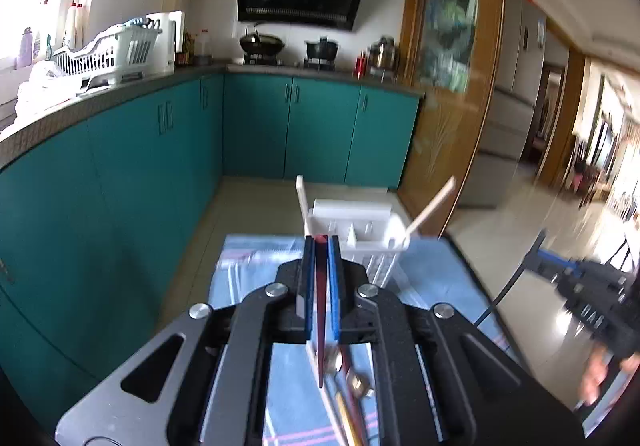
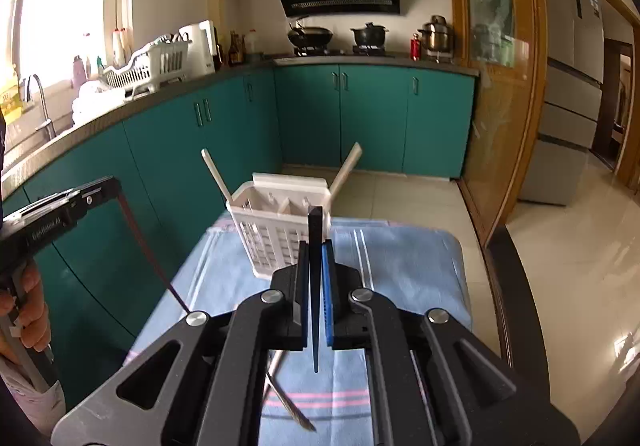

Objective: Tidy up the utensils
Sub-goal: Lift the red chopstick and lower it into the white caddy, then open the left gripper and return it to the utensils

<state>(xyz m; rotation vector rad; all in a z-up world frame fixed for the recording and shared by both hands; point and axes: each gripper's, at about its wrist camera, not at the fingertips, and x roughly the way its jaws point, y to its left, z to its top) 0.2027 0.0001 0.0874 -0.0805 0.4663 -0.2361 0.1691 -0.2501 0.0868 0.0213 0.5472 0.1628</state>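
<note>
A white slotted utensil caddy (image 1: 360, 238) (image 2: 280, 222) stands on a blue striped cloth (image 1: 248, 258) (image 2: 400, 258). Two pale sticks lean out of it, one left (image 2: 216, 176), one right (image 2: 346, 172). My left gripper (image 1: 321, 242) is shut on a dark red chopstick (image 1: 320, 310), held just short of the caddy; it also shows in the right wrist view (image 2: 152, 250). My right gripper (image 2: 316, 242) is shut on a black chopstick (image 2: 315, 278), in front of the caddy. More utensils (image 1: 352, 386) (image 2: 284, 398) lie on the cloth under the grippers.
Teal cabinets (image 2: 224, 150) line the left and back under a grey counter with a white dish rack (image 2: 148, 66). A stove with pots (image 2: 340, 36) is at the back. A glass door (image 2: 496, 86) and tiled floor lie to the right.
</note>
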